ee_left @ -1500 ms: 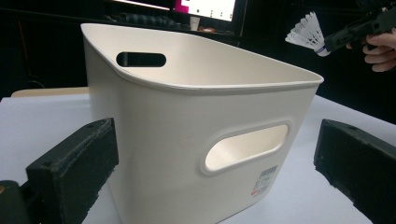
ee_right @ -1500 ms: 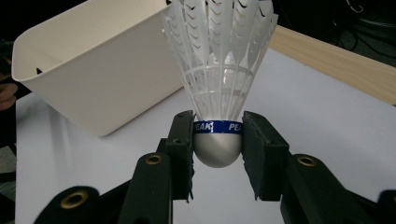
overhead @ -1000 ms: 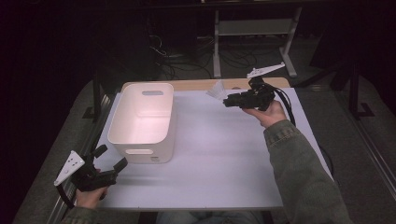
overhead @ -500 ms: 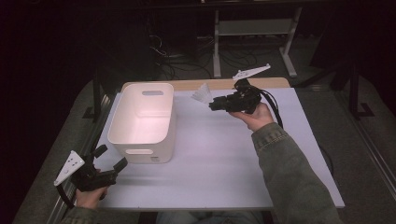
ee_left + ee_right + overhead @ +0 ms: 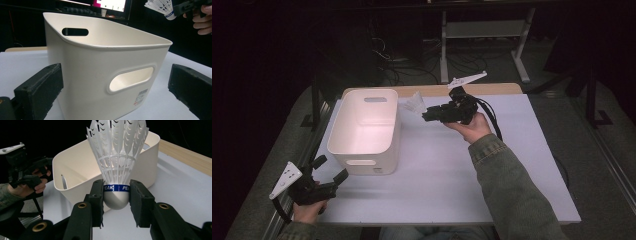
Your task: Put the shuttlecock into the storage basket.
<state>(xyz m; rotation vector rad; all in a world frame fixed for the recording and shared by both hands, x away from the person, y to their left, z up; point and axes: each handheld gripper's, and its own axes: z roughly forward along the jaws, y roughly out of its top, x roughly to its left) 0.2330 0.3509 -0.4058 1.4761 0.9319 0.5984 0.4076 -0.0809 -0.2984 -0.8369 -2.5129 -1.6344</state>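
Observation:
A white shuttlecock (image 5: 117,167) with a blue band and grey cork sits clamped by its base in my right gripper (image 5: 116,195), feathers pointing away. In the high view that right gripper (image 5: 428,116) is held above the table, its shuttlecock (image 5: 413,105) just right of the white bin's (image 5: 343,131) far corner. The bin (image 5: 82,72) has cut-out handles and stands on the white table (image 5: 452,175). My left gripper (image 5: 331,170) rests open at the table's near left corner, jaws spread toward the bin's near wall, nothing between them. From the left gripper view the shuttlecock (image 5: 160,7) appears at top right.
A wooden strip (image 5: 492,89) edges the table's far side. Metal stand legs and cables (image 5: 447,50) lie on the dark floor beyond. A cable (image 5: 492,120) trails from the right gripper over the table.
My right gripper has carried the shuttlecock leftward across the far side of the table, toward the bin. The left gripper has stayed where it was.

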